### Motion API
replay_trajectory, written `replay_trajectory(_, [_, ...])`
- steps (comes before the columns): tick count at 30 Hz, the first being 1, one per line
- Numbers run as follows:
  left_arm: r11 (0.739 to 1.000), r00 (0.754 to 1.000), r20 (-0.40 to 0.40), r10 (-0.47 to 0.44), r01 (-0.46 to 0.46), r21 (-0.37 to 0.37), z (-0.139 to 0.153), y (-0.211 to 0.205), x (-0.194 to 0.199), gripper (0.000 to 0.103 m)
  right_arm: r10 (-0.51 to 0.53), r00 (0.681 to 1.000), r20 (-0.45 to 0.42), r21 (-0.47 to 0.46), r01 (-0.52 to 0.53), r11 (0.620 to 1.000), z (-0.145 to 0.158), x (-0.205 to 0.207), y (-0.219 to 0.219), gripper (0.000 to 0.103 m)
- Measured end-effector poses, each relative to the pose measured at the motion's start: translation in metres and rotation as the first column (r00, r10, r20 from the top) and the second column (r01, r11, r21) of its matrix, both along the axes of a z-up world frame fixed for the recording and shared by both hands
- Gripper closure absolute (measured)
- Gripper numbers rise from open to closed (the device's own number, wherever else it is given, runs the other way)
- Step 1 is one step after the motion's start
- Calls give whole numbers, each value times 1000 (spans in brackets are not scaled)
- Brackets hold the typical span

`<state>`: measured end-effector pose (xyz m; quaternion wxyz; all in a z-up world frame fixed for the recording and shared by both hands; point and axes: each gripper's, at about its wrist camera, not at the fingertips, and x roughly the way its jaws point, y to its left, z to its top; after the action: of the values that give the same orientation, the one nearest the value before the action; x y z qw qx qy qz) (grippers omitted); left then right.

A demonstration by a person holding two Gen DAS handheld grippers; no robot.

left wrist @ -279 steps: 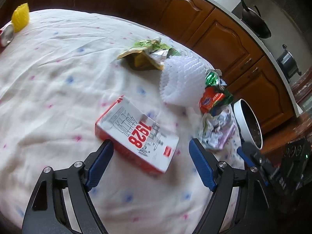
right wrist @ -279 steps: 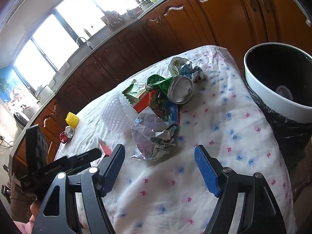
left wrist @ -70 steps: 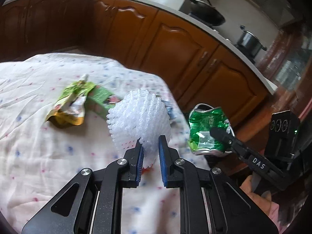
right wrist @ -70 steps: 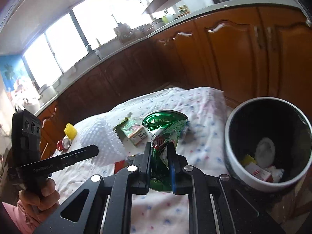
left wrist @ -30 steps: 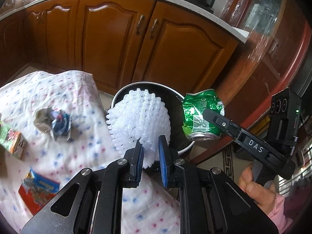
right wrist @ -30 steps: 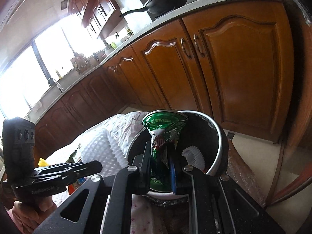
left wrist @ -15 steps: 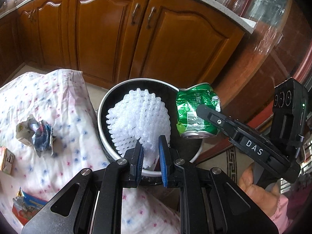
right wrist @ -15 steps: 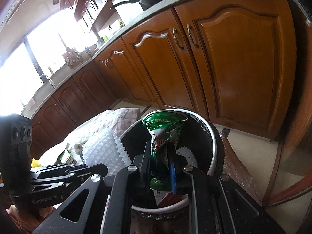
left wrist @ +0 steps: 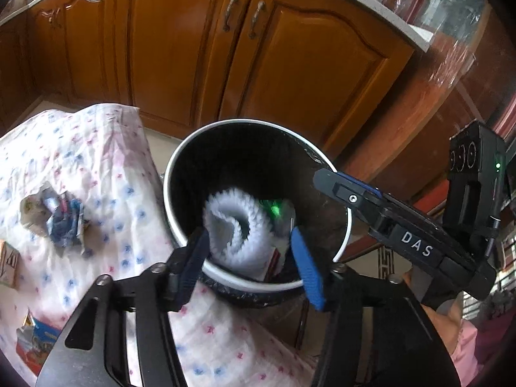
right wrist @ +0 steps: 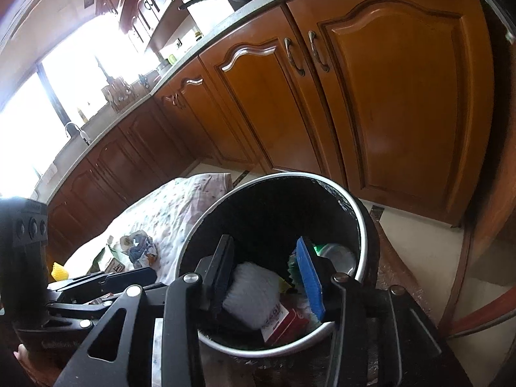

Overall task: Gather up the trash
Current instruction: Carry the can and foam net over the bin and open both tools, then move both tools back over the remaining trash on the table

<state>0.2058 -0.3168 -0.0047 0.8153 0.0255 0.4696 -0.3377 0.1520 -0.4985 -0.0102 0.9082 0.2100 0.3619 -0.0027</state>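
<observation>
Both grippers hang open and empty over the round trash bin [left wrist: 180, 161] with a white rim and black liner. In the left wrist view my left gripper [left wrist: 251, 264] is above the bin's near rim; the white foam net [left wrist: 235, 229] and the crushed green can [left wrist: 275, 208] lie blurred inside. My right gripper [left wrist: 335, 180] reaches in from the right. In the right wrist view my right gripper [right wrist: 267, 277] is over the bin [right wrist: 362, 225]; the foam net [right wrist: 254, 290], the can [right wrist: 335, 254] and a red-and-white box [right wrist: 280, 321] lie inside.
The table with a white dotted cloth [left wrist: 106, 167] stands left of the bin and holds a crumpled paper wad [left wrist: 54, 216], a snack packet [left wrist: 35, 342] and a carton [left wrist: 8, 267]. Brown wooden cabinets [left wrist: 193, 48] stand behind. The left gripper body [right wrist: 80, 290] shows at the lower left.
Both grippers have opened. The foam net has dropped from the left gripper and the green can from the right gripper, and both now lie in the bin.
</observation>
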Motion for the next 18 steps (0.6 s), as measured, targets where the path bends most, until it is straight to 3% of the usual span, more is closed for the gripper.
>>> replay_trajectory(6, [995,997,-11,79,-79,-54,2,40,-10,44,7,999,50,31,-8,999,8,-17,11,23])
replay_trajectory(18, [976,980,6,197,-195,-100,0,118,-43,44,42,995,94,56,-48,997,18,-44,53,17])
